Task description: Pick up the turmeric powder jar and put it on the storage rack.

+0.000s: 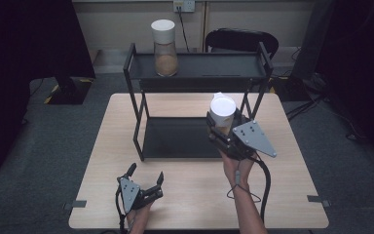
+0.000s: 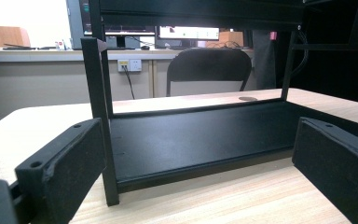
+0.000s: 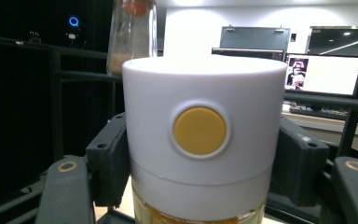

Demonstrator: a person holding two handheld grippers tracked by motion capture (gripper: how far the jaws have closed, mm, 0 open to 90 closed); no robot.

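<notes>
**Right gripper clamps white-lidded jar at the rack's front right; left gripper idle, wide open**

My right gripper (image 1: 222, 127) holds a clear glass jar with a tall white cylindrical lid (image 1: 222, 113). In the right gripper view the jar (image 3: 200, 149) sits dead centre between my two black jaws, one pressed to each side of the lid's lower half, so the grip is on the lid band and not the glass. A round yellow button (image 3: 200, 130) on the lid faces the camera. Below the lid I see a strip of glass with yellow-brown contents. The jar looks upright.

From the high view, the held jar sits at the front right corner of the black metal two-tier shelf rack (image 1: 135, 122), over the right end of the lower shelf (image 1: 175, 139). I cannot tell whether its base touches the shelf or hangs above it.

A second clear jar with a white lid and brown contents (image 1: 164, 47) stands on the left part of the top shelf (image 1: 214, 66), well apart from my right gripper.

My left gripper (image 1: 146, 175) rests low over the light wooden table (image 1: 282, 195), near its front edge, left of the right hand, jaws spread wide with nothing between them. In the left gripper view the jaws frame the rack's lower shelf (image 2: 191, 135) and its front left post (image 2: 100, 116).
</notes>
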